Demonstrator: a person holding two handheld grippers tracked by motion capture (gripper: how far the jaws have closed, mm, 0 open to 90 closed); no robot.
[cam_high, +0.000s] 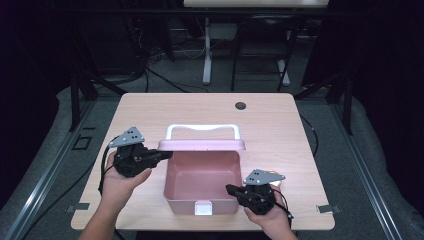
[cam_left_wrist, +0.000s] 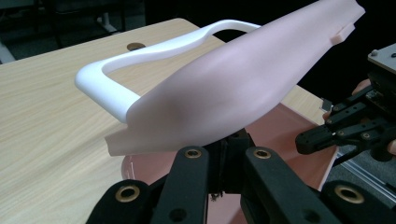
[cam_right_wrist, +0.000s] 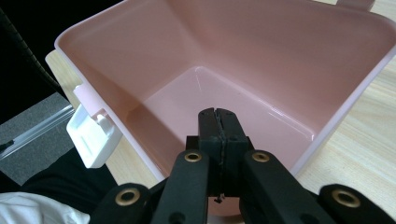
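A pale wood surface (cam_high: 150, 115) with rounded corners stands in a dark room, a round cable hole (cam_high: 241, 105) near its far edge and grey floor, cables and the legs of other furniture beyond it. One pink box (cam_high: 202, 185) sits on it, at the middle of the near edge, open, with its long axis running along that edge. It has one lid (cam_high: 202, 145), raised at the far side of the box, one white handle (cam_high: 203, 129) on the lid pointing toward the far edge, and one white latch (cam_high: 203, 208) on the near wall of the box. Two claws are in play, one in each hand. The left claw (cam_high: 167, 154) reaches in from the left and meets the left end of the lid; in the left gripper view the lid's rim (cam_left_wrist: 140, 149) lies right over the jaw tips, which stand close together, but whether they pinch the rim cannot be told. The right claw (cam_high: 230, 189) is by the right wall of the box near the near right corner of the surface, pointing left over the rim; in the right gripper view its jaws are pressed together on nothing, above the bare pink floor (cam_right_wrist: 224, 98) of the box.
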